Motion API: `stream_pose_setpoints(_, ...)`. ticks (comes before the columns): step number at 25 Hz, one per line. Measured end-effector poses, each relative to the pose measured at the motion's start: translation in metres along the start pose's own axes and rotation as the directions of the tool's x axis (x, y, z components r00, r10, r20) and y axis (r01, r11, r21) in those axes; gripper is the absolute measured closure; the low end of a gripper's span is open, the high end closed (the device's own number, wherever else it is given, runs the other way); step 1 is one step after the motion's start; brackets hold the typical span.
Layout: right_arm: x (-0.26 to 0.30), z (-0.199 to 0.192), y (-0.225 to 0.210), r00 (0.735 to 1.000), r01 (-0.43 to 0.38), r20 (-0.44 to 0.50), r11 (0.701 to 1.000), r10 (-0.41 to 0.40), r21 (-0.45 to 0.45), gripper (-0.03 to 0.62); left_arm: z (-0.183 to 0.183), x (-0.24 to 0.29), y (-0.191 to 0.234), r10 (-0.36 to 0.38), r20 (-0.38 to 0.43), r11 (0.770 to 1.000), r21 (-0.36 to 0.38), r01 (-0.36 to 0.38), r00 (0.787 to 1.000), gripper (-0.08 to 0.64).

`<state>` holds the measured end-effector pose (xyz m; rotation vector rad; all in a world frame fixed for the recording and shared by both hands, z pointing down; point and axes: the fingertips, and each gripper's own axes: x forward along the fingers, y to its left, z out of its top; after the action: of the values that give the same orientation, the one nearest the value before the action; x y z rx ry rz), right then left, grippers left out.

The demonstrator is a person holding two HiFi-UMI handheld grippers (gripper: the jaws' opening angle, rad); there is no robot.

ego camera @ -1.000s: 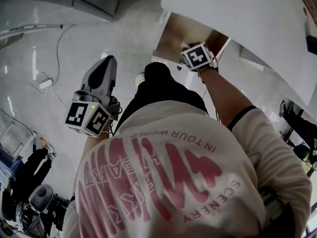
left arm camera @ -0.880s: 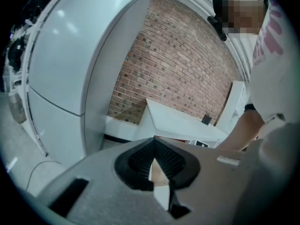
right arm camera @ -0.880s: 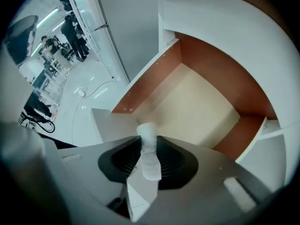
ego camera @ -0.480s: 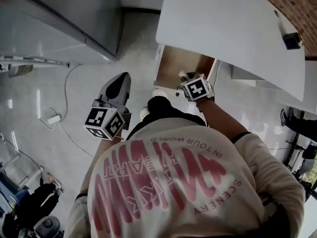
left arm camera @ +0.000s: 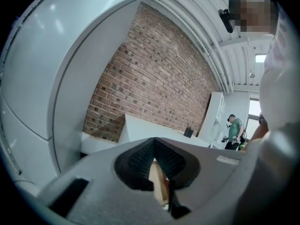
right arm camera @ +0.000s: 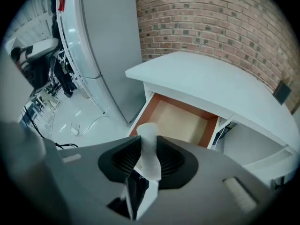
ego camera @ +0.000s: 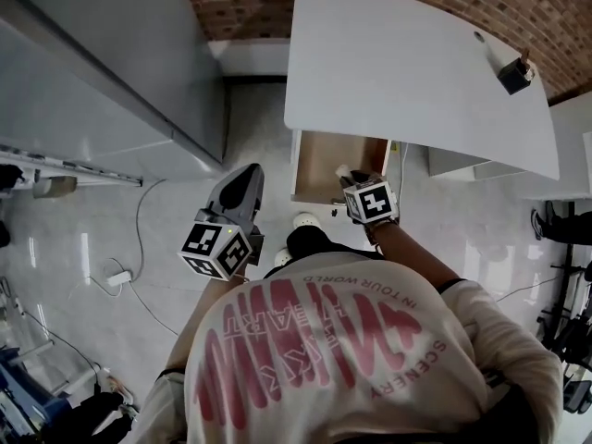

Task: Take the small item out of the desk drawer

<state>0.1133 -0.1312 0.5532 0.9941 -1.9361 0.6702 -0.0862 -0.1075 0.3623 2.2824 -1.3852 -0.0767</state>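
Gripping a small white cylindrical item (right arm camera: pixel 149 129) between its dark ribbed pads, the right tool (right arm camera: pixel 149 142) is angled steeply downward above the open wooden drawer (right arm camera: pixel 178 121) of the white-topped bench (ego camera: pixel 407 72). The jaws are part-way apart and pinch the item across its middle, so its rounded upper end stands proud of the tips and its lower part runs back between the pads. This hold appears intended to carry the item clear of the drawer walls. The item is out of the drawer, above its front edge, and touches nothing but the pads. No other contents show on the visible part of the drawer's floor. The left tool (left arm camera: pixel 153 146) is held to the side over the pale glossy floor (ego camera: pixel 111 211), near level, its tips pressed together on nothing. It is judged to be kept clear so as not to obstruct the lift.
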Motion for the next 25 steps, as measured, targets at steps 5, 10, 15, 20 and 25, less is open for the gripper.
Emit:
stream_pose_setpoints(5, -0.032, 0.025, -0.002, 0.992, -0.022, 0.124, 0.992, 0.007, 0.123, 0.474, 0.016, -0.003, -0.016, -0.038, 0.035, 0.999, 0.025, 0.037, 0.999, 0.557)
stream_pose_setpoints(10, -0.060, 0.051, -0.002, 0.974, -0.028, 0.228, 0.990, -0.005, 0.139, 0.474, 0.021, -0.007, -0.028, -0.057, 0.039, 0.997, 0.050, 0.055, 0.998, 0.557)
stream_pose_setpoints(15, -0.086, 0.073, 0.001, 0.951, -0.028, 0.308, 0.991, -0.014, 0.132, 0.474, 0.034, -0.014, -0.037, -0.071, 0.068, 0.995, 0.073, 0.067, 0.995, 0.557)
stream_pose_setpoints(20, -0.108, 0.083, 0.009, 0.932, -0.024, 0.362, 0.992, -0.024, 0.127, 0.474, 0.041, -0.025, -0.043, -0.085, 0.090, 0.994, 0.075, 0.079, 0.992, 0.557)
stream_pose_setpoints(25, -0.122, 0.092, 0.017, 0.914, -0.028, 0.405, 0.991, -0.028, 0.131, 0.474, 0.045, -0.032, -0.047, -0.102, 0.100, 0.993, 0.073, 0.095, 0.990, 0.557)
